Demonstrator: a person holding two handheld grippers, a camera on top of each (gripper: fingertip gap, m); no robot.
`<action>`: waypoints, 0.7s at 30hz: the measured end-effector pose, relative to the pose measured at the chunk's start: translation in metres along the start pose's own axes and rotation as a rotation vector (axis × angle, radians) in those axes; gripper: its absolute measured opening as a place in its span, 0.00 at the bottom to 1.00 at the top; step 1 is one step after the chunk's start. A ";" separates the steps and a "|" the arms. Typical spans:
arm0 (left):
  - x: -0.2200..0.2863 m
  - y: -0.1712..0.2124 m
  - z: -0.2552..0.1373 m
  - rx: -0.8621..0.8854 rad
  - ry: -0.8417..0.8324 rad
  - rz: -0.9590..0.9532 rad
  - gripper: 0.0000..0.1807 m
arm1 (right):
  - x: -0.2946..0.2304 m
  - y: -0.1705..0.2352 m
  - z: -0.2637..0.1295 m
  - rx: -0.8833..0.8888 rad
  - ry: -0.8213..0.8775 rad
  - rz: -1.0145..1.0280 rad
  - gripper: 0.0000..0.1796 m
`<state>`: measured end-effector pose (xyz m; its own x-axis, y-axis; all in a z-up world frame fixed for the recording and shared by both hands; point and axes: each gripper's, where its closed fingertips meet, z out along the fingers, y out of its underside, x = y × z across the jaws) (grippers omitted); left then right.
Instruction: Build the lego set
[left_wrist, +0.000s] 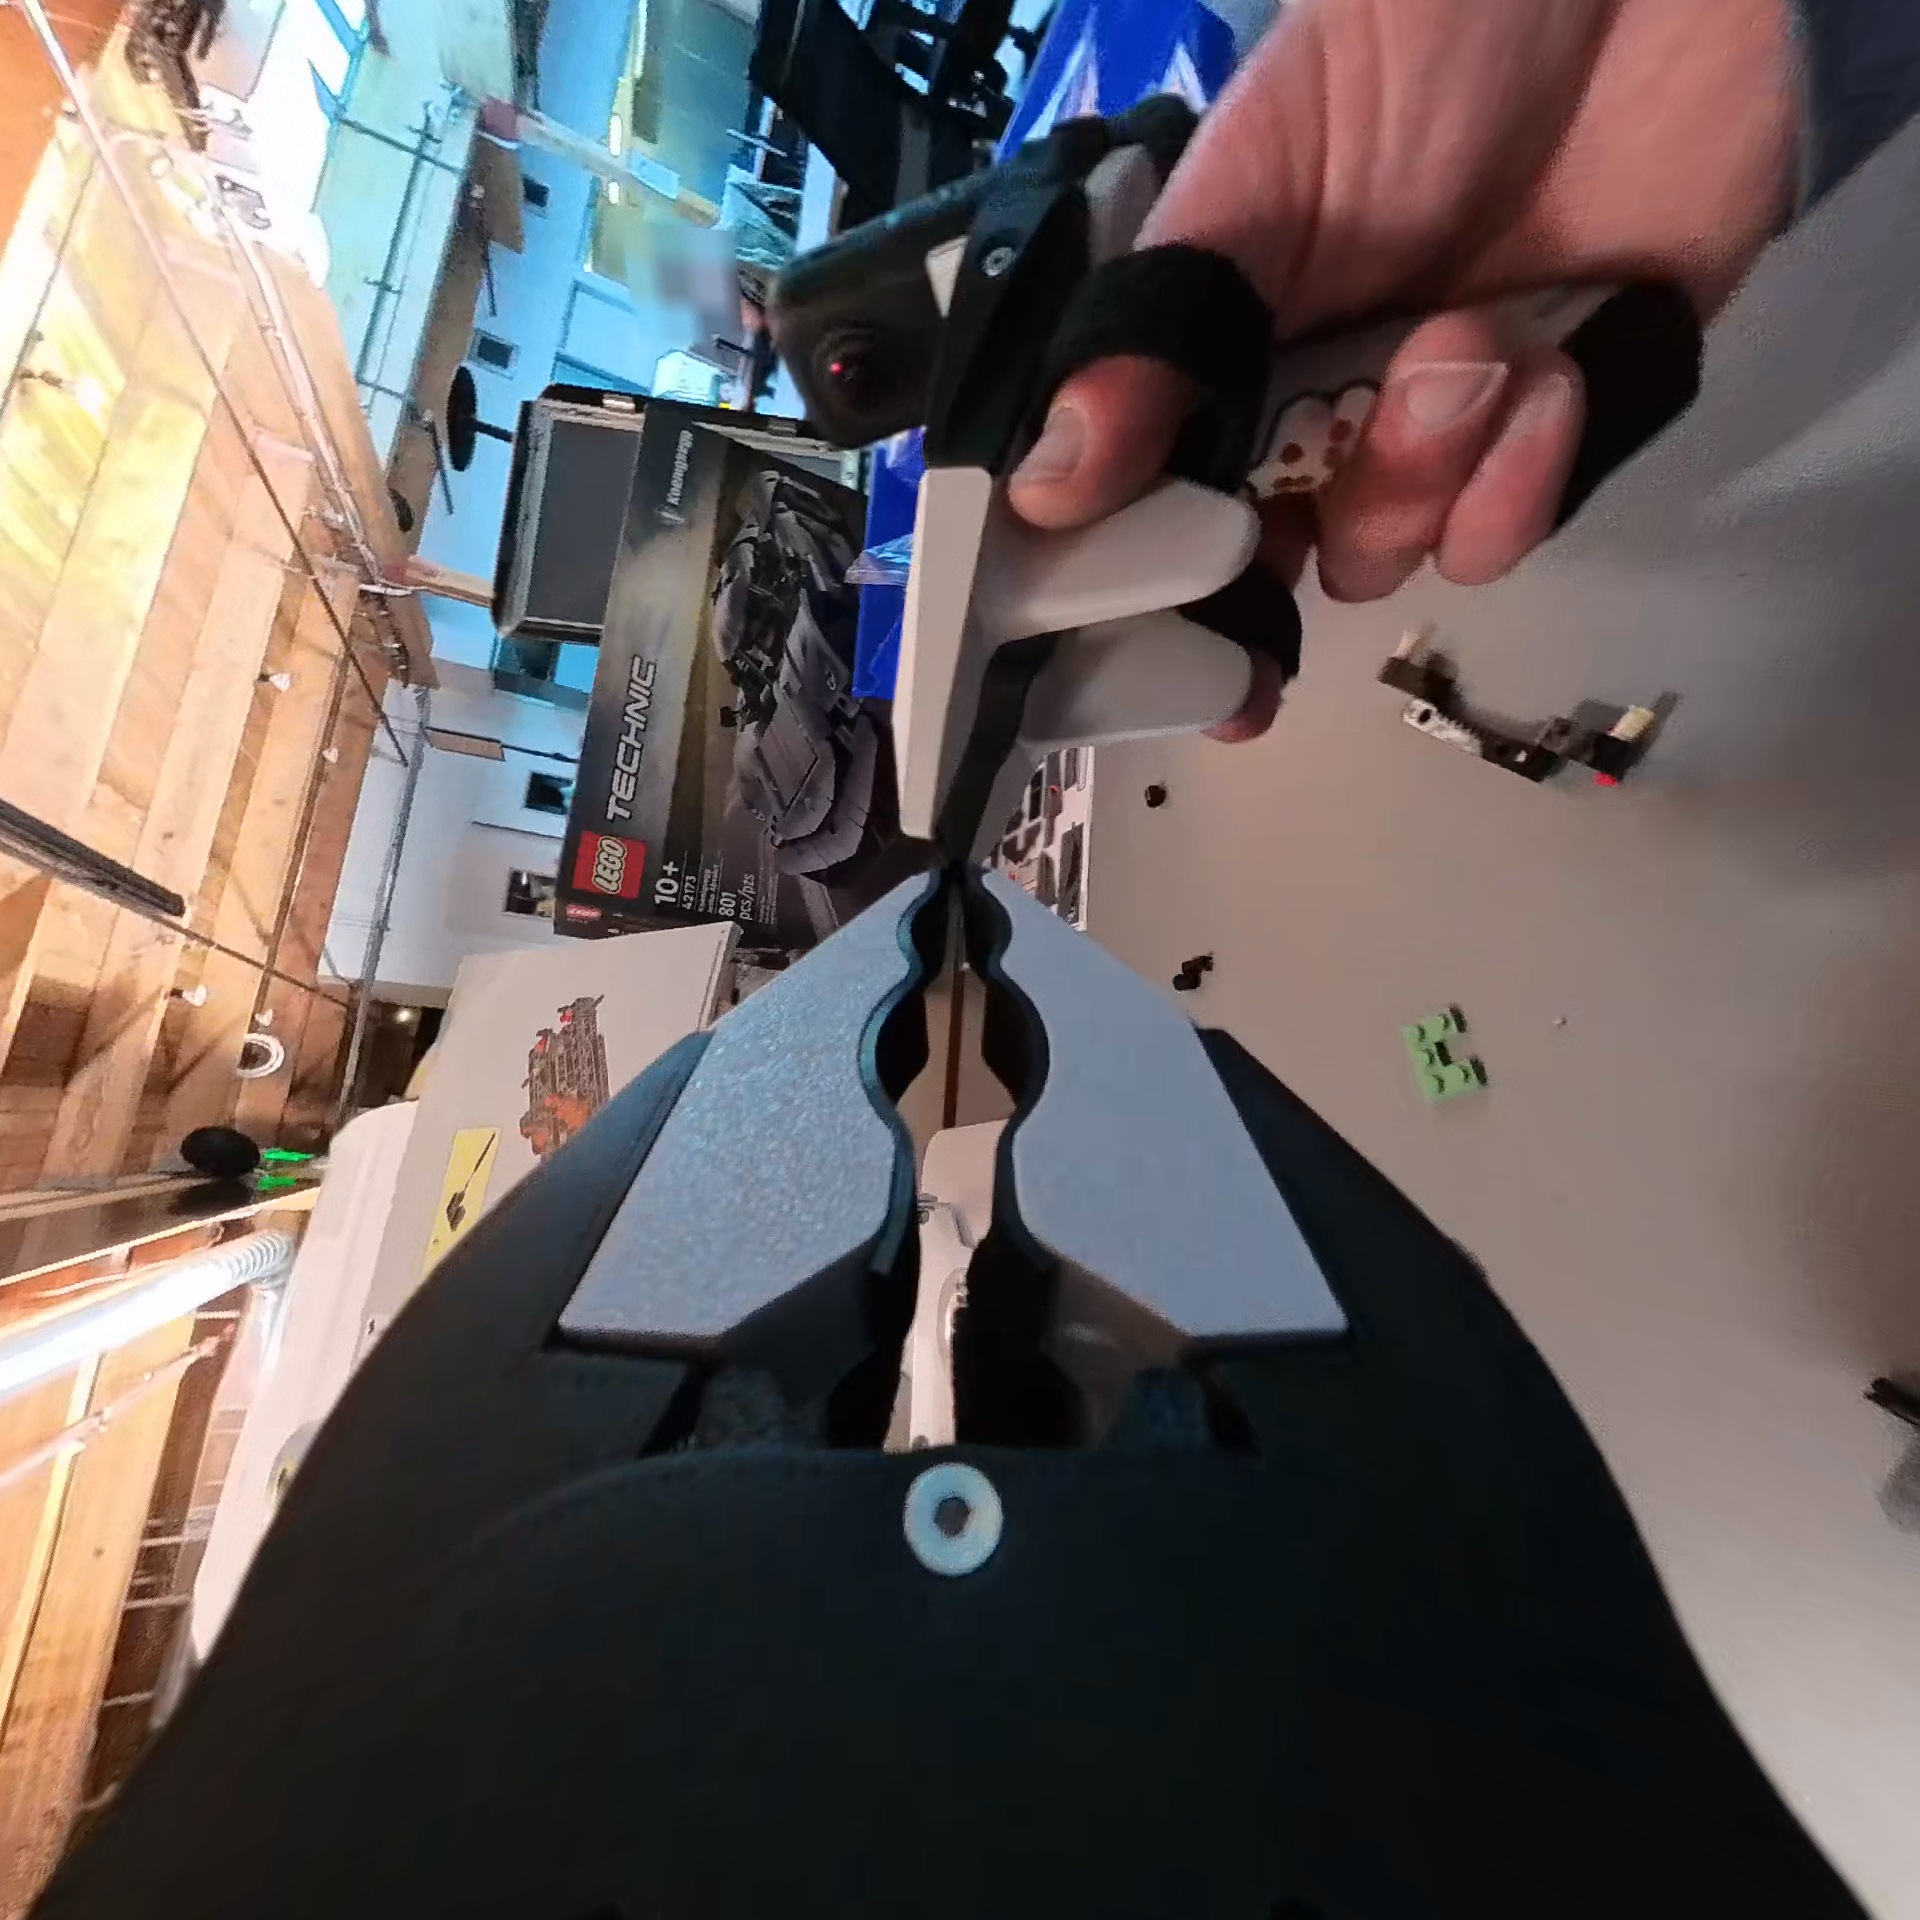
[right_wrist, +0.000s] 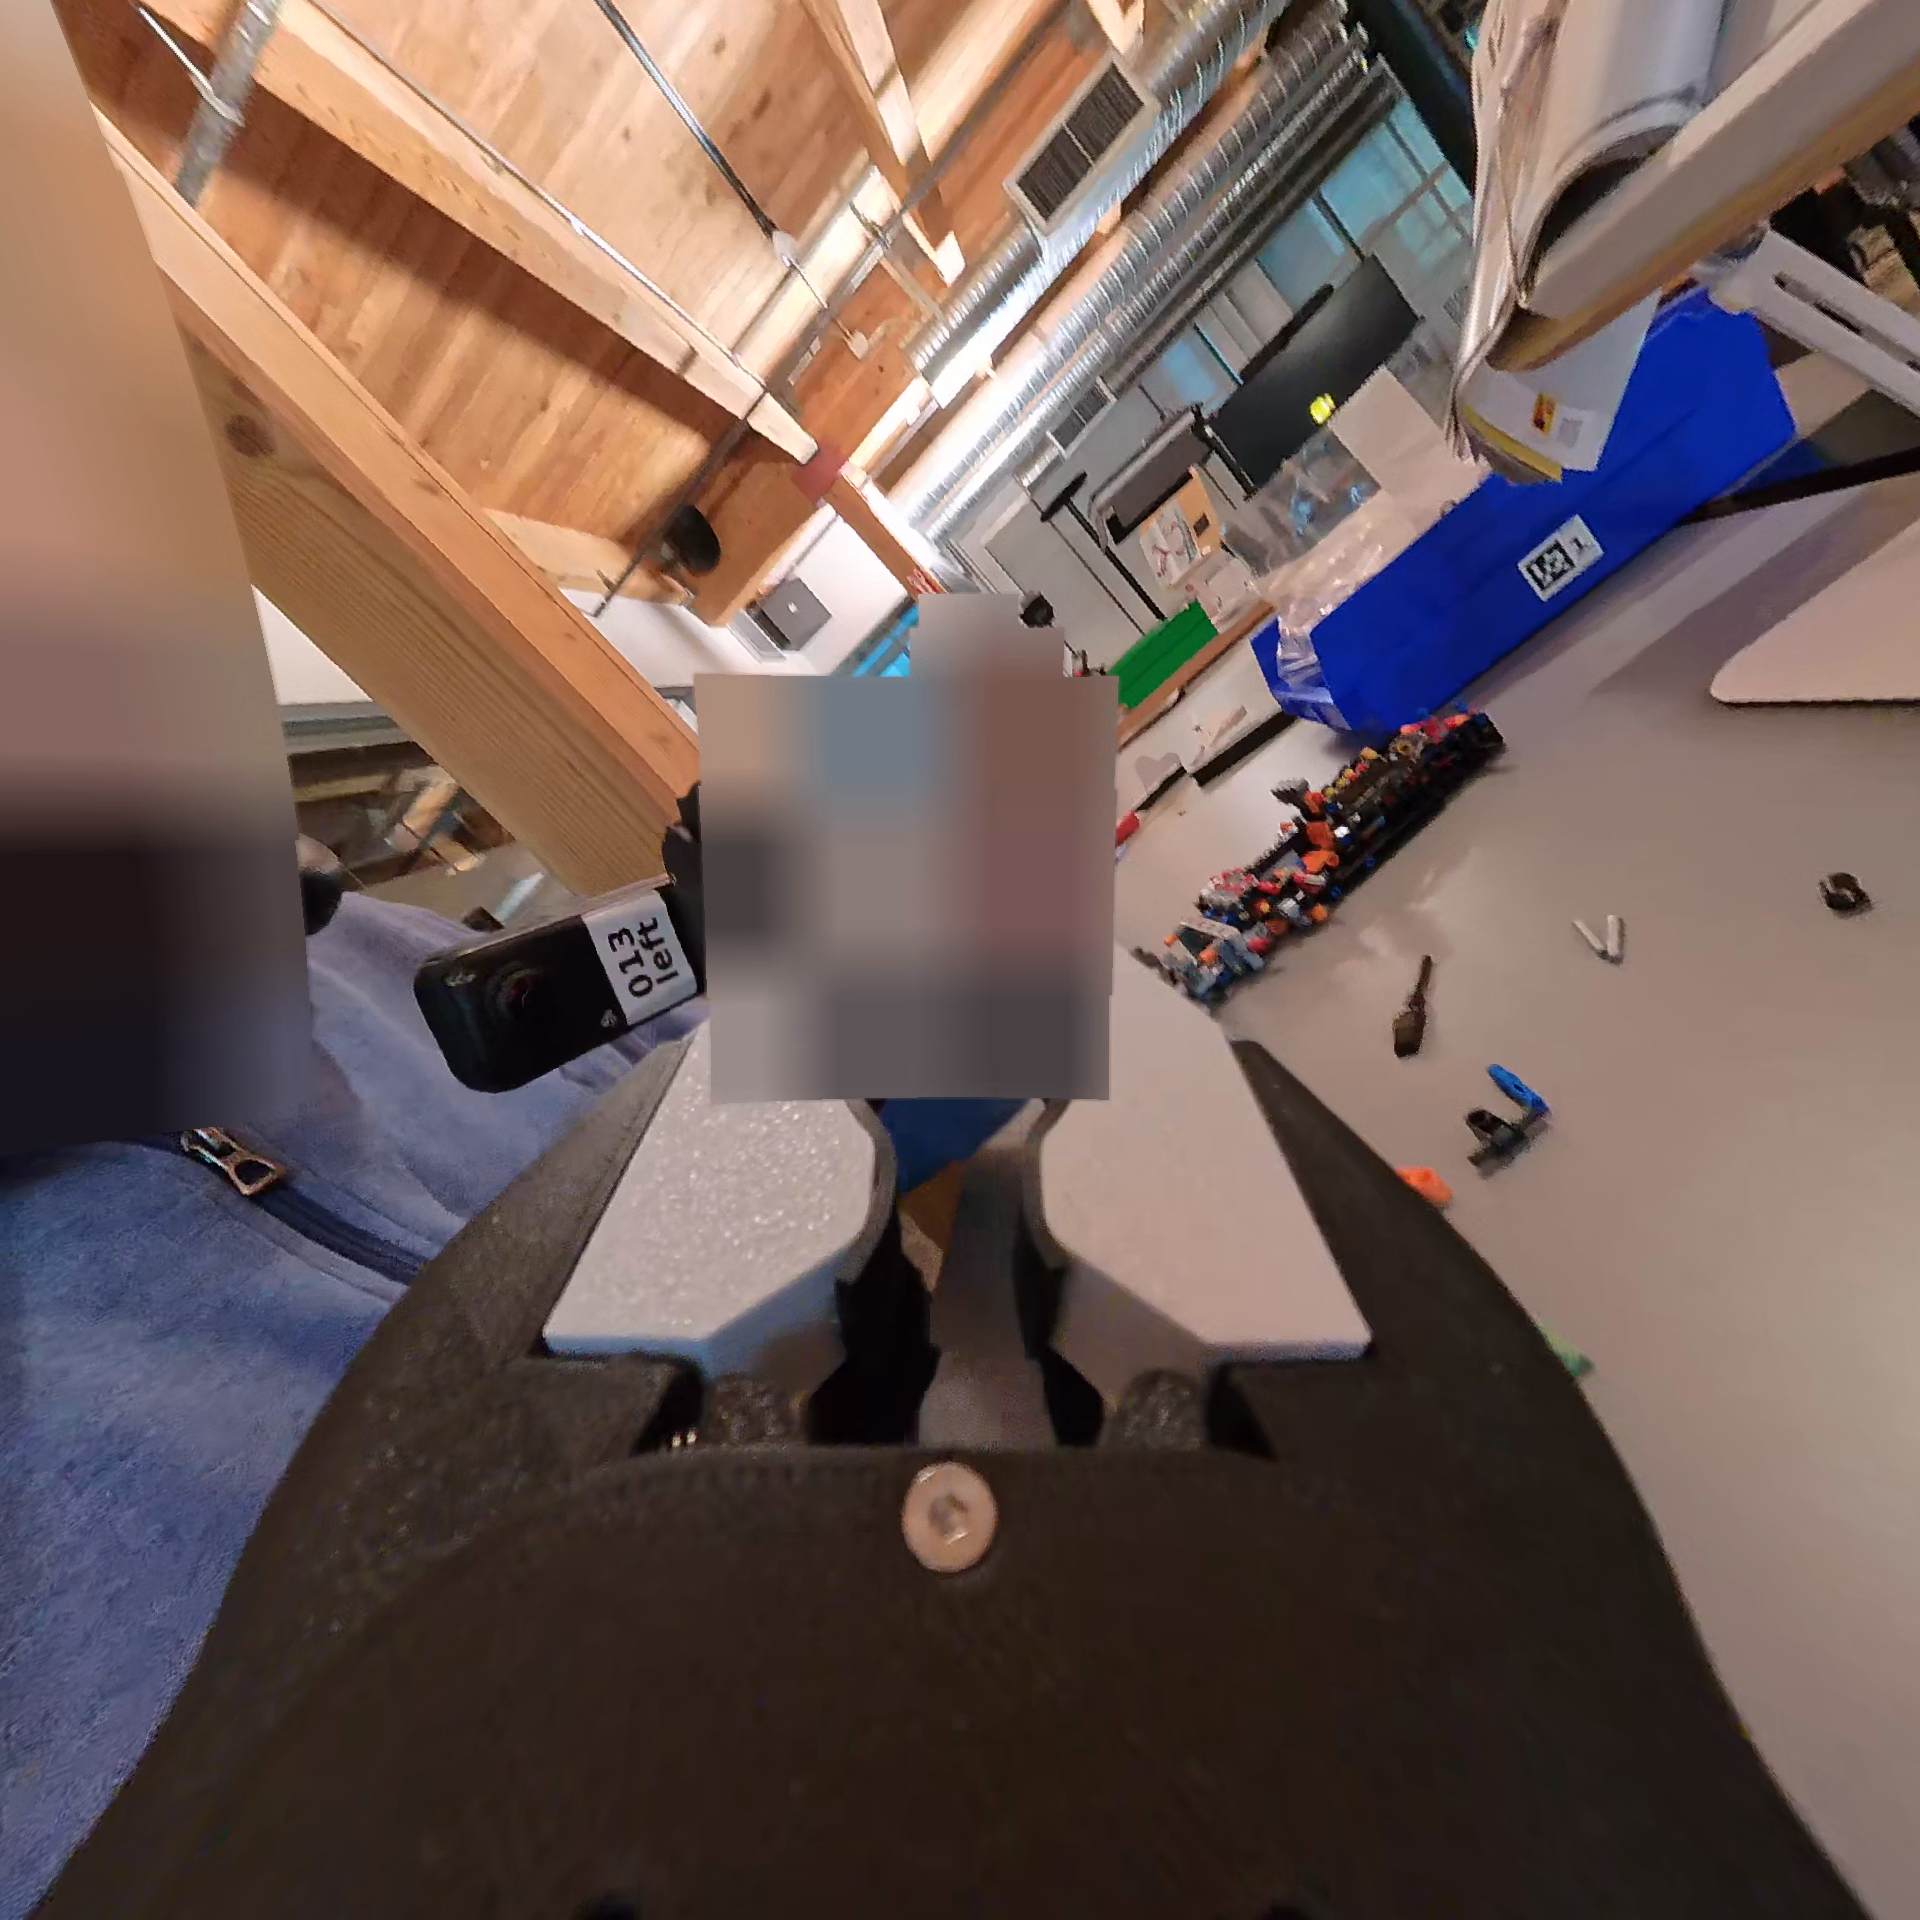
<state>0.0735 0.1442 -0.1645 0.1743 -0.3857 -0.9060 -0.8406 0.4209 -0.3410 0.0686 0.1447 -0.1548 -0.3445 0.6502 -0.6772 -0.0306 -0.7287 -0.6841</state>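
Note:
My left gripper (left_wrist: 951, 883) is shut, its grey fingertips meeting in the air above the grey table (left_wrist: 1455, 1351). My right gripper (left_wrist: 940, 836), held in a bare hand (left_wrist: 1455, 260), points at it tip to tip, with its fingers together. The tips touch or nearly touch. I cannot tell whether a small piece sits between them. In the right wrist view a blurred patch hides the right gripper's tips; only its grey fingers (right_wrist: 748, 1195) show. A long, many-coloured lego assembly (right_wrist: 1340, 842) lies on the table.
A lego box (left_wrist: 717, 665) and an instruction booklet (left_wrist: 582, 1049) stand behind. A green piece (left_wrist: 1444, 1055), a dark sub-assembly (left_wrist: 1527, 727) and small black pieces (left_wrist: 1193, 971) lie loose. A blue bin (right_wrist: 1538, 582), a black pin (right_wrist: 1413, 1008) and a blue-black piece (right_wrist: 1507, 1117) lie nearby.

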 end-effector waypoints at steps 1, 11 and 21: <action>0.003 0.000 0.000 0.004 0.013 0.004 0.00 | 0.001 0.002 -0.001 -0.017 0.005 0.001 0.07; 0.018 -0.006 -0.001 0.017 0.023 0.044 0.00 | 0.004 0.011 -0.010 -0.044 0.029 0.018 0.06; 0.017 0.000 -0.001 0.007 -0.014 -0.020 0.00 | 0.007 0.017 -0.011 -0.040 0.044 0.037 0.08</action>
<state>0.0760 0.1370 -0.1800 0.1982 -0.3827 -0.9024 -0.8333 0.4190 -0.3607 0.0756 0.1395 -0.1743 -0.3028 0.6327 -0.7128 0.0194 -0.7436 -0.6683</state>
